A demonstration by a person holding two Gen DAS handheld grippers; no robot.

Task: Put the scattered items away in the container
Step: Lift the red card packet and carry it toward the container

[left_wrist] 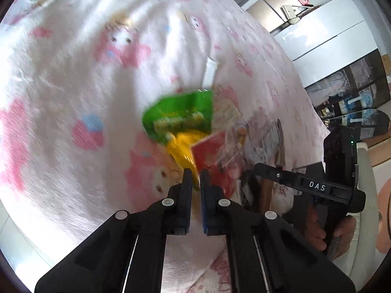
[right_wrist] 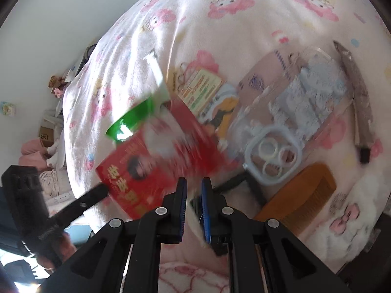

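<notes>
The left gripper [left_wrist: 195,173] has its fingers nearly together on a yellow-and-green packet [left_wrist: 179,122], which points away from the camera, its long axis along the fingers. The right gripper [right_wrist: 194,183] is closed to a narrow gap on a thin pale sheet edge, just beside the red packet [right_wrist: 156,161], which lies tilted. The pink patterned blanket [left_wrist: 73,73] is free to the left, while a phone case [right_wrist: 276,156], comb [right_wrist: 300,195] and pliers [right_wrist: 359,102] crowd the right.
</notes>
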